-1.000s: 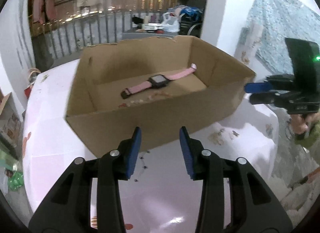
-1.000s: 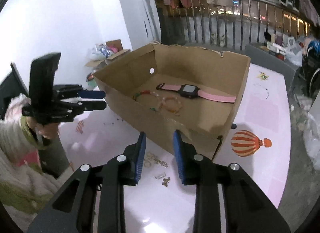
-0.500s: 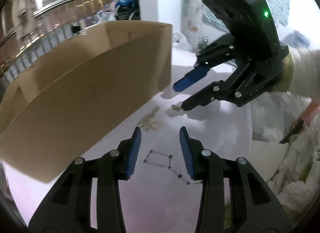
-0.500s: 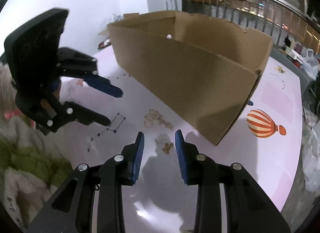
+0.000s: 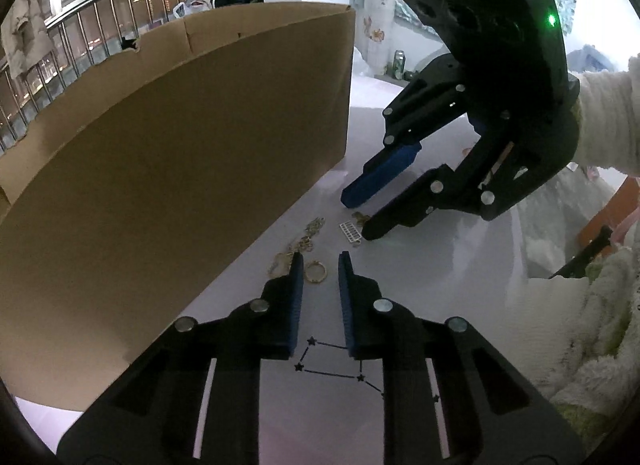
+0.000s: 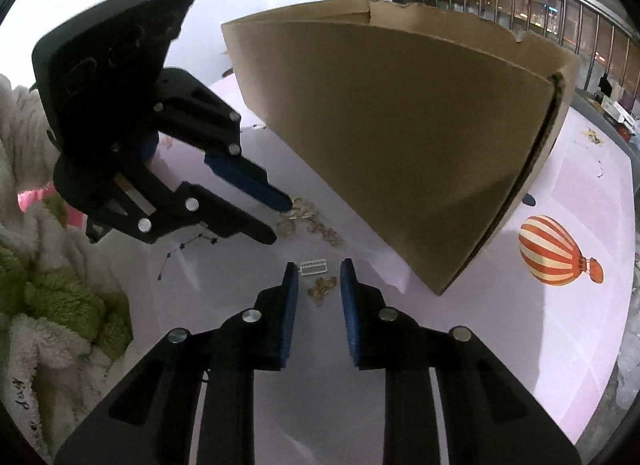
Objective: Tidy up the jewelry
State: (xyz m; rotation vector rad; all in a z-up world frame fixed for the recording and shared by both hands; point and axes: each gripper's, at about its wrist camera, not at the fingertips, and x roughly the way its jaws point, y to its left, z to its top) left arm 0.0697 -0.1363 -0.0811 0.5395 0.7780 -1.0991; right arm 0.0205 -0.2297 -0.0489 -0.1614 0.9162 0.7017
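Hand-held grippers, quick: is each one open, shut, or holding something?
Left hand-held gripper: closing around a gold ring, not yet gripping.
Right hand-held gripper: closing over a small gold charm, not yet gripping.

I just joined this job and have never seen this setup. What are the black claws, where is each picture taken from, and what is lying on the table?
No robot: a person holds a hand-held claw in each hand, with a camera on each looking along its fingers. The left claw is closing around a gold ring beside a gold chain pile. The right claw is closing around a small gold piece next to a white clip. Neither grips anything yet. All lie on the pink tablecloth before a cardboard box.
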